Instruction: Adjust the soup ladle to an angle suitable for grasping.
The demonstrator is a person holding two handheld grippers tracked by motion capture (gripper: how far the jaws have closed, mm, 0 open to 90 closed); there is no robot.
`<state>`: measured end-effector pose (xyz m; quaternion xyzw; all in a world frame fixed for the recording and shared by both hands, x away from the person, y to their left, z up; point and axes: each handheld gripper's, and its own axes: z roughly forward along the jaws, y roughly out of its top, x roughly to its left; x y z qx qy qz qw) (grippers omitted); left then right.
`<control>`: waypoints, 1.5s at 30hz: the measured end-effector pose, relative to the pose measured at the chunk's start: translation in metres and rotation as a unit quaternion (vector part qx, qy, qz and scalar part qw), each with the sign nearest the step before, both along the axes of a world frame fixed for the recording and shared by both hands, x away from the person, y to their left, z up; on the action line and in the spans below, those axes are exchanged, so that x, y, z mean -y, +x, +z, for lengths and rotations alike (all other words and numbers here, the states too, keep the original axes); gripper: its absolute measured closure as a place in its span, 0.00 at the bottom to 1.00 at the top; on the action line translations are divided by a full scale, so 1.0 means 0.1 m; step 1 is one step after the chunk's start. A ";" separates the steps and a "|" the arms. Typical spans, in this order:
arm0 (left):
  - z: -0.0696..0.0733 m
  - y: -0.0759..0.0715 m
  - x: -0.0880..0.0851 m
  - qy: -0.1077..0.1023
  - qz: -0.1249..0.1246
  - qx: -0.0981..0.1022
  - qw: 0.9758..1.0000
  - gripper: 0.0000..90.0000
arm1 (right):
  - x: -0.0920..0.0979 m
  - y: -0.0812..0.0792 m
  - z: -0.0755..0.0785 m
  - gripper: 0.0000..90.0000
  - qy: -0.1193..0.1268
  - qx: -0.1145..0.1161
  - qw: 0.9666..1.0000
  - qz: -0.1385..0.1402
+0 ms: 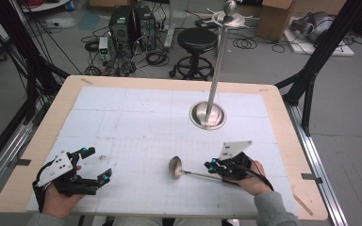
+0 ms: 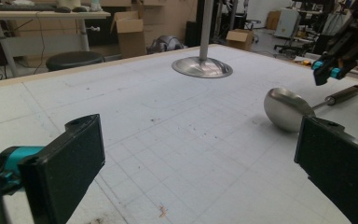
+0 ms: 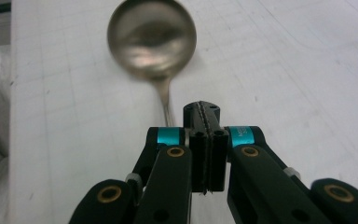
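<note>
A lab: computer towers [image 1: 132, 26], tangled cables [image 1: 245, 44], cardboard boxes [image 1: 275, 16].

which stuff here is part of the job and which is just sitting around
In the job:
- ladle, lying on the mat
- right claw, shut above the ladle's handle; whether it grips it is unclear
- tall metal stand with hooks on top, probably where the ladle goes

Just there:
- left claw, open and holding nothing
- black stool
- computer towers and cables on the floor

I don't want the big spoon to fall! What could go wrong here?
The right gripper has its fingers shut by the handle of the ladle, so it may nudge it rather than grab it. The ladle's round bowl could then roll. Lifted later, it might knock the tall stand.
</note>
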<state>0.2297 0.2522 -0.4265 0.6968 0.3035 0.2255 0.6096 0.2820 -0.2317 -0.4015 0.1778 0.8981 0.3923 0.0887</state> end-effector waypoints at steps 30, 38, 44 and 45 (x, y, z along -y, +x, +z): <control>0.01 0.00 -0.01 0.001 0.004 0.001 1.000 0.03 | 1.08 -0.69 -0.34 1.00 0.045 -0.051 0.990 -0.124; 0.02 -0.01 -0.01 0.002 0.004 0.003 1.000 0.03 | 1.18 -0.67 -0.43 1.00 0.040 -0.062 0.989 -0.131; 0.01 -0.01 0.00 0.006 0.002 0.000 1.000 0.03 | 1.19 -0.65 -0.44 1.00 0.034 -0.054 0.988 -0.143; 0.01 0.00 0.00 0.007 0.002 0.001 1.000 0.03 | 1.19 -0.65 -0.43 1.00 0.031 -0.049 0.988 -0.144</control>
